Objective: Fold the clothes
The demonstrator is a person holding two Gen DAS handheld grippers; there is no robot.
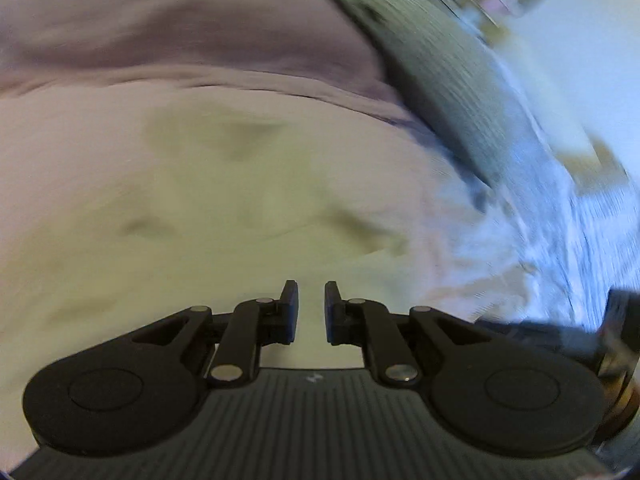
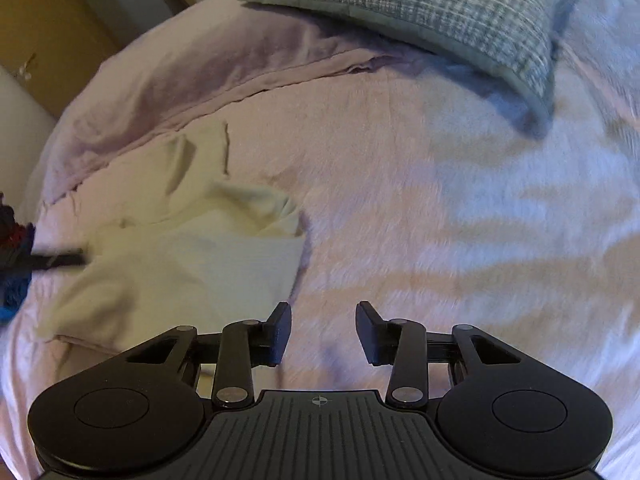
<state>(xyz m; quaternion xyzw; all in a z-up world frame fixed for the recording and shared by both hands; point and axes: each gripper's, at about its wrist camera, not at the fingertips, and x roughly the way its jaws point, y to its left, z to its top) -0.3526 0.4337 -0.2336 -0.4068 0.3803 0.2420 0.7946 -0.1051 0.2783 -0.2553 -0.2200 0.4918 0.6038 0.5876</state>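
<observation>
Garment: a cream garment (image 2: 192, 248) is seen crumpled on the bed, ahead and to the left of the right hand-held gripper (image 2: 323, 332); in the left wrist view it (image 1: 240, 208) lies directly ahead of and under the left hand-held gripper (image 1: 311, 312), much blurred.
Garment axis: its long axis is seen running from the near left corner of the right wrist view up toward the bedding fold, a narrow strip pointing away toward that fold; a bunched end faces right. Front or back cannot be told.
Bed cover: a lilac bed cover (image 2: 440, 200) carries the garment; a raised fold of it (image 2: 192, 76) is seen beyond the garment.
Pillow: a grey checked pillow (image 2: 440, 8) is laid well beyond the right hand-held gripper, ahead and to the right; in the left wrist view it (image 1: 440, 60) shows ahead and to the right.
Left hand-held gripper: jaws are set nearly together with a narrow gap; nothing is seen between them.
Right hand-held gripper: jaws are parted, about half wide, empty, held over bare bed cover just right of the garment's near edge.
Left edge, right wrist view: a dark blurred bar (image 2: 56, 260) is seen at the garment's left side; what it is cannot be told.
</observation>
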